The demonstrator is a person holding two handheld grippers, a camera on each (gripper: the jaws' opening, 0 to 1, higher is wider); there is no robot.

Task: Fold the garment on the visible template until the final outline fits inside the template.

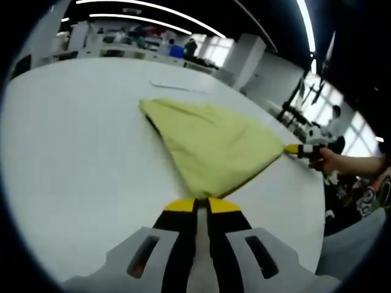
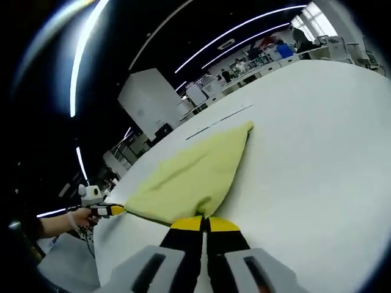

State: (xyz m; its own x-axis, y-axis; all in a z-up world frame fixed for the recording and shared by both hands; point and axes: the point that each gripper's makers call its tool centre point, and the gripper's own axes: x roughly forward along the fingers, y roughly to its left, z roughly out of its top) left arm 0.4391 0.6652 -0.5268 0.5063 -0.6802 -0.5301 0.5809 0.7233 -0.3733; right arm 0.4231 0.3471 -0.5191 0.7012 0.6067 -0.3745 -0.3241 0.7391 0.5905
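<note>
Garment: a yellow-green cloth (image 1: 214, 146), folded to a rough triangle, is spread on the white table (image 1: 79, 152); it is also seen in the right gripper view (image 2: 189, 177).
Left gripper (image 1: 203, 206): its jaws are pressed together on the near corner of the cloth; in the right gripper view it is seen (image 2: 112, 210) at the cloth's left corner, held by a hand (image 2: 78, 218).
Right gripper (image 2: 204, 224): its jaws are closed on another corner; it is seen from the left gripper view (image 1: 295, 149) at the cloth's right tip.
Template: a thin dark line (image 2: 220, 121) is seen on the table beyond the cloth; the full outline cannot be made out.
Step in hand: the held edge is judged ready to be carried over toward the far corner (image 1: 144, 105).
Advice: both corners are best lifted level and moved together, with the edge kept taut, so that no wrinkle is trapped and the fold lands square.
</note>
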